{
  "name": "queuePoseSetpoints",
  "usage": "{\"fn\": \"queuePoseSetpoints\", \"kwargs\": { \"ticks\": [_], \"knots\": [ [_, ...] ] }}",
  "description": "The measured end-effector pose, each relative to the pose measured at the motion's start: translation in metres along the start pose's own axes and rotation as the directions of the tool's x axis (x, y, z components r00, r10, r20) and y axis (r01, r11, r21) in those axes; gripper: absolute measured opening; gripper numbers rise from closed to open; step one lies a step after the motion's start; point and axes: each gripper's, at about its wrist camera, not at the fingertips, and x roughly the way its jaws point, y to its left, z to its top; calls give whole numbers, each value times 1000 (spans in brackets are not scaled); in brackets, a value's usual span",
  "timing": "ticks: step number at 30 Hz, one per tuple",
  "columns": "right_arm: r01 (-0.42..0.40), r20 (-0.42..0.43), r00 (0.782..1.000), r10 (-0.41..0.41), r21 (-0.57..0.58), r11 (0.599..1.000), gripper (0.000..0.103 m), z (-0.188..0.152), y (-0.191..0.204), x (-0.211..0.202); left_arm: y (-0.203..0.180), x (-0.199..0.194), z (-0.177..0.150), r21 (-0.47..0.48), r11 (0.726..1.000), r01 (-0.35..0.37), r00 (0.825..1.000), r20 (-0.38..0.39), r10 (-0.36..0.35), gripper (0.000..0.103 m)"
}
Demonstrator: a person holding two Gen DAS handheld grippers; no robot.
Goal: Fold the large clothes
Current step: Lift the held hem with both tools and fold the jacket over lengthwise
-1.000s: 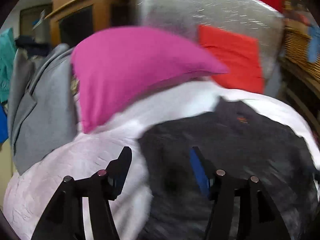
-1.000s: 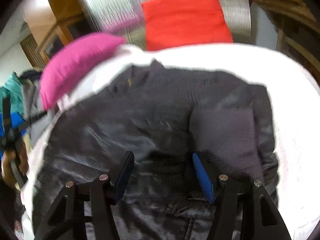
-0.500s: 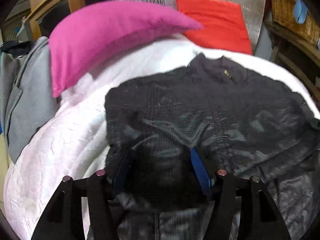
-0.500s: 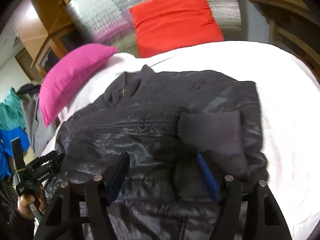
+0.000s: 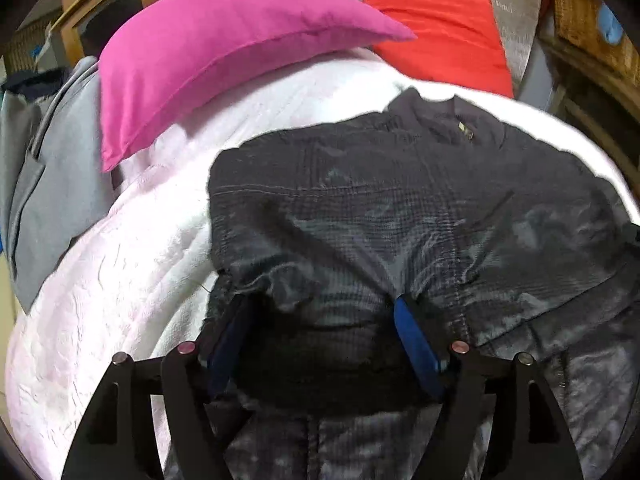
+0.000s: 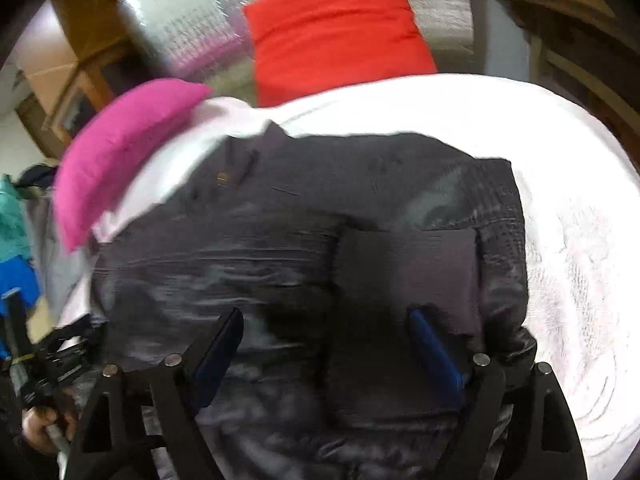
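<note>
A dark grey quilted jacket (image 5: pixel 380 208) lies front up on a white bedspread (image 5: pixel 120 280), collar toward the pillows. My left gripper (image 5: pixel 320 320) is open, low over the jacket's lower left part, its fingers straddling a fold of fabric. In the right wrist view the jacket (image 6: pixel 280 240) has its right sleeve folded across the chest, ending in a knit cuff (image 6: pixel 404 264). My right gripper (image 6: pixel 324 332) is open just above the jacket below that cuff. The left gripper also shows in the right wrist view (image 6: pixel 52 360), held by a hand.
A pink pillow (image 5: pixel 224 48) and a red pillow (image 5: pixel 436 28) lean at the bed's head against a silver padded panel (image 6: pixel 180 28). Grey clothing (image 5: pixel 44 184) hangs over the left edge. Wooden furniture (image 5: pixel 96 4) stands behind; wicker shelves (image 5: pixel 592 28) stand at the right.
Both grippers have moved down and closer to the jacket. The left gripper shifted right from the bedspread onto the jacket's lower left part. Both stayed open.
</note>
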Motion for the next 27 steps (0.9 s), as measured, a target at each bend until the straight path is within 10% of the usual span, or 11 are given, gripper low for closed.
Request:
{"fn": "queuePoseSetpoints", "kwargs": {
  "ticks": [7, 15, 27],
  "knots": [
    [-11, 58, 998, 10, 16, 1000, 87, -45, -28, -84, 47, -72, -46, -74, 996, 42, 997, 63, -37, 75],
    [-55, 44, 998, 48, 159, 986, 87, -172, -71, -178, 84, -137, -151, -213, 974, 73, 997, 40, -66, 77],
    [-139, 10, 990, 142, 281, 950, 87, -274, -72, -196, 78, -165, -247, -290, 950, 114, 989, -57, -136, 78]
  ]
}}
